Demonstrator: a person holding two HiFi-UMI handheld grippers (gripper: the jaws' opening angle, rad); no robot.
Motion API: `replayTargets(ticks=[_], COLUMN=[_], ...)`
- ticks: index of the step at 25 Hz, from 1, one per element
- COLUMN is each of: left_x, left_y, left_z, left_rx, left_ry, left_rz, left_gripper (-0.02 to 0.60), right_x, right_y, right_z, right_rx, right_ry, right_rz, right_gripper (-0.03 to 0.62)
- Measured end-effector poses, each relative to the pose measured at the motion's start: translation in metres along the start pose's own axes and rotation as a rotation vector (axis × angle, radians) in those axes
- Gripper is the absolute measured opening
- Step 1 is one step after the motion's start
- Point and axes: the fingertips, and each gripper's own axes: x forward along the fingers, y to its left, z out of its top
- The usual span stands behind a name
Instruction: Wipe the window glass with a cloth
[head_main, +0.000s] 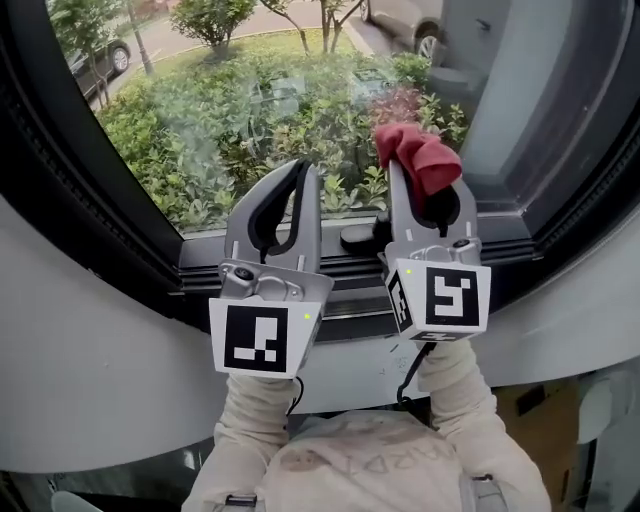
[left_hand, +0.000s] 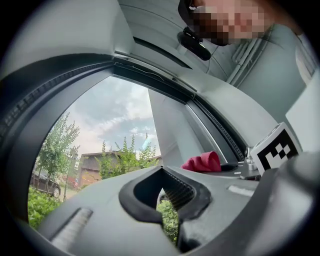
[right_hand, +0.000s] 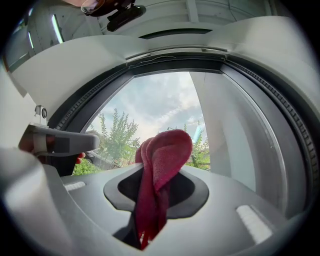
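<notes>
Right gripper: my jaws are pinched on the red cloth. The right gripper view shows it clamped between them, one folded lobe standing out past the tips and a tail hanging back through the opening behind them.

Left gripper: jaws pressed together at the tips with nothing between them. It is held just beside the right one, on its left and about level with it.

Position of cloth: over the lower right part of the glass, just above the bottom frame.

Governing relation: the glass lies straight ahead of the right jaws, and the cloth's long axis runs along them, so the free lobe leads toward the pane. Whether it already touches the glass I cannot tell from any view.

Judgement: wiping falls to the right gripper, the only one carrying the cloth. The lobe wants pressing flat on the pane before any sweep. Most of the pane lies up and to the left of the cloth, and the frame close below limits downward travel
</notes>
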Motion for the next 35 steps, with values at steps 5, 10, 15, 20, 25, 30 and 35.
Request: replayTargets(ticks=[5,10,15,20,25,30,35], left_x=[-0.015,-0.031,-0.045,-0.053,-0.053,-0.049,-0.047], left_y=[0.028,0.053,0.069,0.083,0.068,0.035,-0.006], left_z=[0.0,0.002,0.003,0.006,0.008,0.01,0.003], left_rx=[-0.003,0.009,0.01,0.008,0.007,0.001,-0.011], left_ry=[0.0,0.003,0.005,0.017,0.002,0.012,0.044], left_rz=[0.012,0.028,0.048,0.084,0.053,0.018,-0.02], left_gripper=[0.0,0.0,0.0,0.0,0.0,0.0,0.0], right_x=[0.009,0.018,0.026,0.028,0.016,-0.02,-0.06], right_y=[0.043,0.087,0.128,0.134,0.127,0.104,0.072], right_z=[0.004,0.008,0.017,0.012,0.014,0.021,0.016], right_rx=[-0.015,-0.022,-0.017,-0.013,0.008,0.05,0.128], right_ry=[-0.01,-0.021,-0.055,-0.014,0.015,0.018,0.039], right_rz=[0.029,0.081,0.123,0.168,0.25,0.295,0.319], right_gripper=[0.123,0.123,0.124,0.124,0.124,0.126,0.126])
